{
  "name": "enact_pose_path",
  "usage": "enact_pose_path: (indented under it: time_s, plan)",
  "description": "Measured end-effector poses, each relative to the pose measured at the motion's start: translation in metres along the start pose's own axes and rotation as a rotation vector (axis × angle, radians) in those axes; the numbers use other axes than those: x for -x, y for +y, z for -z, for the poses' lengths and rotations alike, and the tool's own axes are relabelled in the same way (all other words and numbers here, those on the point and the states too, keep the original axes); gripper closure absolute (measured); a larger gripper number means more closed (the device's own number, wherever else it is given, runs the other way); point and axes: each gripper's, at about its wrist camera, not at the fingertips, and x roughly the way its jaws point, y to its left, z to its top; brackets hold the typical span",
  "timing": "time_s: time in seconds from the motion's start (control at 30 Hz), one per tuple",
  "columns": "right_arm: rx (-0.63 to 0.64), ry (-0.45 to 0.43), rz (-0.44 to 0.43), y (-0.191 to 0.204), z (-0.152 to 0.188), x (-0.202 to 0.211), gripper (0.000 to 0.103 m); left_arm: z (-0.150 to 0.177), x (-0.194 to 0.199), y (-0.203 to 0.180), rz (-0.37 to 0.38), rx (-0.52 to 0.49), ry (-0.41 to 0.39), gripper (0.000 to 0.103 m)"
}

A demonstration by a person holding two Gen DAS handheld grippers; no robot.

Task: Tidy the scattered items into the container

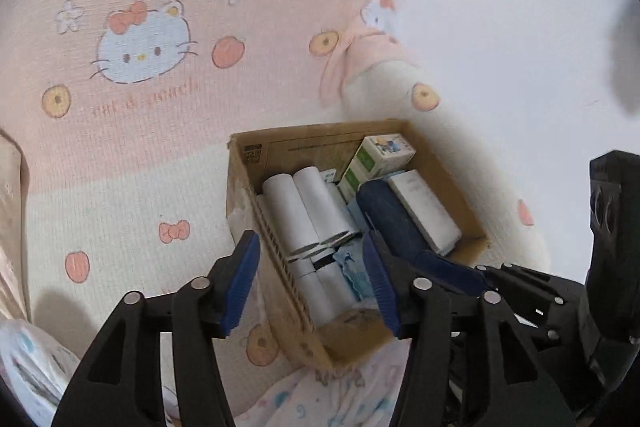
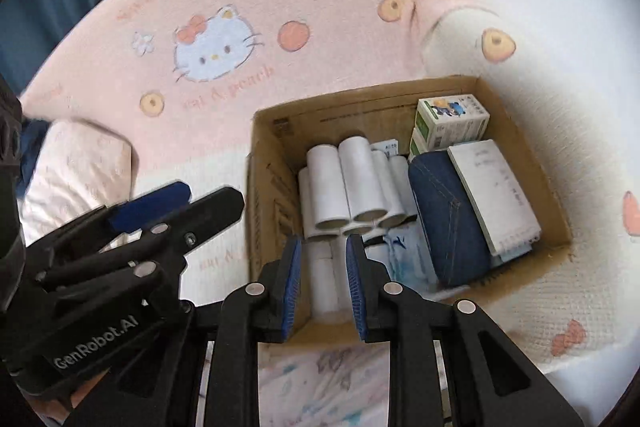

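The cardboard box (image 2: 400,99) sits on the pink cat-print blanket (image 2: 200,27), already packed: white paper rolls (image 2: 352,183) at its left, a folded denim piece (image 2: 444,211) and a notebook (image 2: 496,195) at its right, small cartons (image 2: 452,123) in the far corner. The rolls look light and crushable, best pinched across the middle. Left gripper (image 1: 312,283) spreads wide and empty, straddling the box's near-left wall; right gripper (image 2: 322,287) hangs half open, empty, above the near rim, crowding the left gripper.

An open brown cardboard box (image 2: 360,99) sat on a pink cartoon-cat blanket. Inside, white tubes (image 2: 348,183) lay bundled along its left side, a folded denim piece (image 2: 448,215) lay in the middle, a white spiral notebook (image 2: 496,195) leaned at the right, and small green-and-white cartons (image 2: 448,123) stood stacked in the far corner.
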Motion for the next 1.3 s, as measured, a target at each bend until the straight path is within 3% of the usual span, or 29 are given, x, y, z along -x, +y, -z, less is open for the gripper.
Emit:
enact_pose_path:
  time_s: [0.1,0.23,0.37,0.4,0.5,0.53,0.63,0.7,0.77,0.9,1.2,1.3]
  plan:
    - [0.027,-0.011,0.025,0.014,0.012,0.007,0.079,0.007,0.013,0.01,0.06,0.006,-0.009,0.044]
    - [-0.002,0.021,0.129,0.021,0.023,0.004,0.079,0.011,0.026,0.01,0.002,-0.028,-0.054,0.044]
    - [-0.017,0.037,0.225,0.026,0.028,0.017,0.078,0.017,0.039,0.007,0.008,-0.089,-0.046,0.044]
    - [-0.015,0.038,0.234,0.027,0.028,0.022,0.076,0.018,0.041,0.005,0.005,-0.101,-0.033,0.044]
    - [-0.009,0.039,0.279,0.034,0.031,0.036,0.05,0.021,0.051,0.001,-0.011,-0.149,-0.025,0.044]
    - [0.002,0.034,0.298,0.038,0.034,0.042,0.046,0.021,0.056,-0.002,-0.034,-0.169,-0.019,0.044]
    - [0.047,0.027,0.353,0.05,0.04,0.054,0.046,0.02,0.069,-0.004,-0.05,-0.217,-0.04,0.039]
    - [0.072,0.025,0.384,0.058,0.042,0.06,0.045,0.019,0.079,-0.003,-0.035,-0.243,-0.055,0.03]
    - [0.1,0.017,0.422,0.067,0.042,0.066,0.045,0.019,0.089,-0.001,-0.032,-0.248,-0.075,0.027]
    - [0.127,-0.012,0.481,0.08,0.041,0.077,0.043,0.016,0.101,0.004,-0.076,-0.233,-0.099,0.025]
    - [0.147,-0.042,0.492,0.094,0.049,0.092,0.037,0.021,0.099,-0.006,-0.123,-0.249,-0.071,0.023]
    - [0.147,-0.044,0.491,0.095,0.051,0.093,0.037,0.023,0.099,-0.01,-0.099,-0.261,-0.059,0.023]
